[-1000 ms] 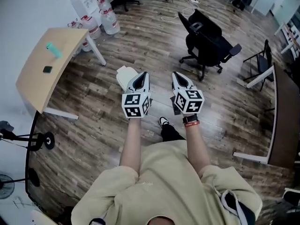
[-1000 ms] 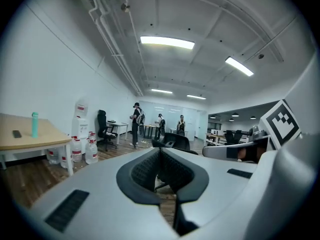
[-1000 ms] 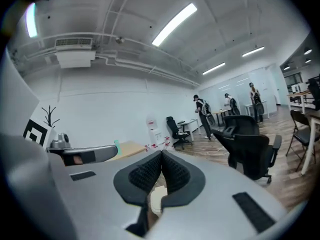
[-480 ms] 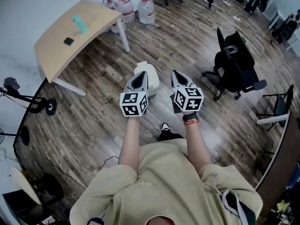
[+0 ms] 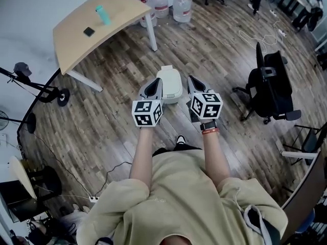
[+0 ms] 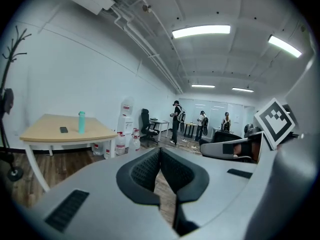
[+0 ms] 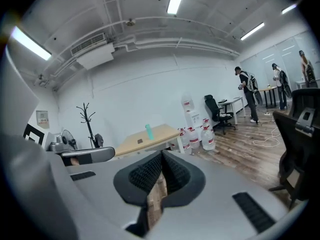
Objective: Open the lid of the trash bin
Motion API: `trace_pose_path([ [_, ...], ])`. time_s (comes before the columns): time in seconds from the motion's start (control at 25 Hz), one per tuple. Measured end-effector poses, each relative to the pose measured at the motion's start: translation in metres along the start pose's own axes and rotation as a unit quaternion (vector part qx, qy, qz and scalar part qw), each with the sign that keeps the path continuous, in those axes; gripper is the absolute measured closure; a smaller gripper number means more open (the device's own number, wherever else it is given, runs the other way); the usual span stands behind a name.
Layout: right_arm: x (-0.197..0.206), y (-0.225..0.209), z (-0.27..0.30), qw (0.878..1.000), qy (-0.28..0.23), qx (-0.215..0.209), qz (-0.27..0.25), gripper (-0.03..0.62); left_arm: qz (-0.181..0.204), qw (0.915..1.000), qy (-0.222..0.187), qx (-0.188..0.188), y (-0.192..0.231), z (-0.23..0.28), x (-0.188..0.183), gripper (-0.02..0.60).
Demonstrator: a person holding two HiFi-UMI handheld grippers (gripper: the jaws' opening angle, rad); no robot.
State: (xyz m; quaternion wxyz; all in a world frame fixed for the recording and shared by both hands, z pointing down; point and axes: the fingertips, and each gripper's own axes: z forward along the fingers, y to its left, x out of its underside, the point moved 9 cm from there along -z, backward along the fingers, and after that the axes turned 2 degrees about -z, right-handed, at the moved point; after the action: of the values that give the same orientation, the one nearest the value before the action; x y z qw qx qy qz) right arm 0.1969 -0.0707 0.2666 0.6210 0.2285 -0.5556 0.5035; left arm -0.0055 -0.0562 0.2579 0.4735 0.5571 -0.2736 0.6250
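In the head view a small white trash bin (image 5: 169, 83) with its lid down stands on the wood floor, straight ahead between my two grippers. My left gripper (image 5: 152, 88) is held out at the bin's left side, well above the floor, jaws closed with nothing in them. My right gripper (image 5: 195, 84) is level with it at the bin's right side, also shut and empty. In the left gripper view the jaw tips (image 6: 159, 151) meet. The right gripper view shows the same at its tips (image 7: 162, 156). Neither gripper view shows the bin.
A light wood table (image 5: 97, 24) with a teal bottle (image 5: 102, 15) and a phone stands at the far left. Water jugs (image 5: 182, 9) sit behind it. A black office chair (image 5: 272, 86) is to the right. People stand at desks far off (image 6: 176, 121).
The view has turned and advanced: the trash bin has slid from left of the grippers to between them and looks closer. Both grippers keep the same pose, still shut.
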Motion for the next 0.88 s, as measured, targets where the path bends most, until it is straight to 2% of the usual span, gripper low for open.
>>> trace_pose_path([
  [0.2,0.020,-0.014,0.028,0.999,0.038,-0.027,0.016,0.579,-0.018,0.9994,0.021,-0.020,0.010,0.017,0.022,0.557],
  [0.4,0.051,-0.031,0.066,0.995,0.079,-0.031,0.051,0.579,-0.045,0.9985,0.033,0.001,0.028,0.042,0.048,0.558],
  [0.6,0.081,-0.038,0.112,0.990,0.117,-0.032,0.068,0.579,-0.042,0.9966,0.071,0.005,0.062,0.074,0.079,0.558],
  [0.72,0.096,-0.046,0.137,0.988,0.134,-0.031,0.076,0.579,-0.046,0.9957,0.080,0.010,0.083,0.096,0.090,0.558],
  [0.88,0.121,-0.051,0.169,0.983,0.158,-0.020,0.087,0.579,-0.030,0.9941,0.103,0.020,0.116,0.127,0.099,0.558],
])
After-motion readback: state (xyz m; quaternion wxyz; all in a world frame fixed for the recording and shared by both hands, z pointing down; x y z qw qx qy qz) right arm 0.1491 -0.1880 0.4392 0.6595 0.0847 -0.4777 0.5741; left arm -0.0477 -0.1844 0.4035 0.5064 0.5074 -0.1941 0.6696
